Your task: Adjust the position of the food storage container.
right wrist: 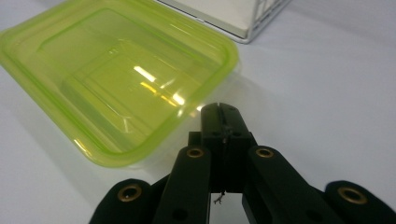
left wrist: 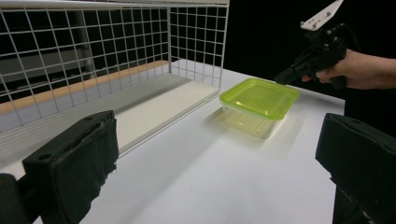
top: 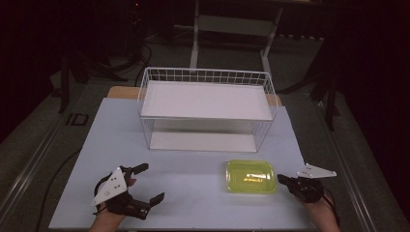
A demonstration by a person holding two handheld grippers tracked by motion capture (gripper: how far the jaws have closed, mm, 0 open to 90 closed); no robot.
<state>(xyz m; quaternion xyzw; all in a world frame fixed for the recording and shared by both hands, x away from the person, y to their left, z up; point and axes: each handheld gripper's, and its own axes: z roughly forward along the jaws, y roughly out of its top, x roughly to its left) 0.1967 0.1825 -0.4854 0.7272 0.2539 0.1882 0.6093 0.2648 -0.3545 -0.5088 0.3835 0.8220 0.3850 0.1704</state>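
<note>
Green-lidded container (top: 250, 176) sits on white table (top: 193, 193) just in front of wire basket (top: 205, 108); right gripper (top: 282, 180) pinched closed, empty, at its right rim, risks shoving it sideways; left gripper (top: 151, 184) spread wide, well apart.

Green-lidded container (right wrist: 112, 79) cut off at left edge, wire basket (right wrist: 261, 18) mostly cropped

The high view looks forward and down over the whole table (top: 193, 193); the left gripper view sits low at the near left, facing right; the right gripper view hovers close above the green container (right wrist: 116, 79), which all three views share.
</note>
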